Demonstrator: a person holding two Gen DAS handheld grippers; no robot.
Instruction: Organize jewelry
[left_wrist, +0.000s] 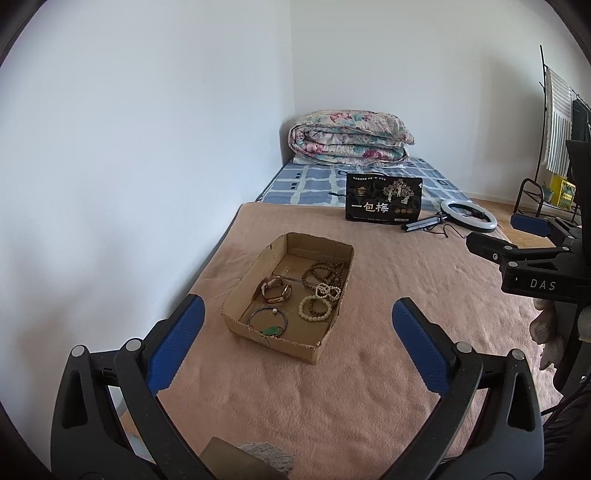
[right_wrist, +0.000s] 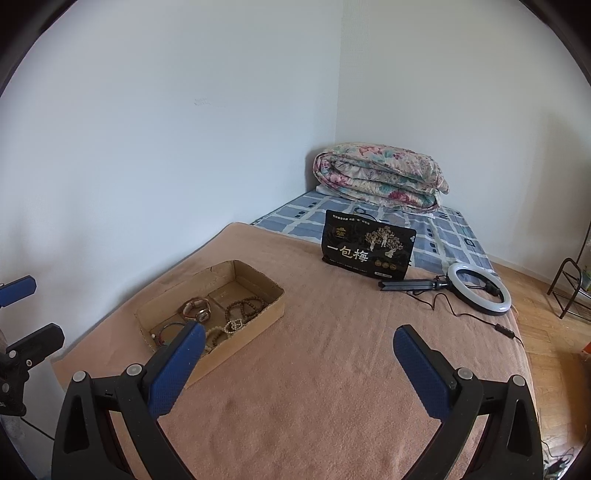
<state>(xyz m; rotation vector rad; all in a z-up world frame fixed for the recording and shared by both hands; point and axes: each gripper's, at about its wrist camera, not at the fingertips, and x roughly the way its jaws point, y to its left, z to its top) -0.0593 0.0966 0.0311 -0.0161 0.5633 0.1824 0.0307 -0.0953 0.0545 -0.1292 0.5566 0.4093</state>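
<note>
A shallow cardboard box (left_wrist: 240, 291) (right_wrist: 258, 308) lies on the pink blanket. Inside it are a watch with a pink strap (left_wrist: 275, 290) (right_wrist: 197, 309), a thin bangle with a green pendant (left_wrist: 266, 320), dark wooden bead bracelets (left_wrist: 323, 273) (right_wrist: 245, 307) and pale bead bracelets (left_wrist: 317, 306) (right_wrist: 225, 330). My left gripper (left_wrist: 299, 314) is open and empty, just in front of the box. My right gripper (right_wrist: 299, 341) is open and empty, to the right of the box; it also shows in the left wrist view (left_wrist: 517, 254).
A black snack bag (left_wrist: 384, 201) (right_wrist: 369, 247) stands at the blanket's far edge. A ring light (left_wrist: 469, 216) (right_wrist: 478, 288) with its cable lies to the right. A folded floral quilt (left_wrist: 349, 134) (right_wrist: 380, 179) sits in the far corner. A metal rack (left_wrist: 532, 195) stands on the wooden floor.
</note>
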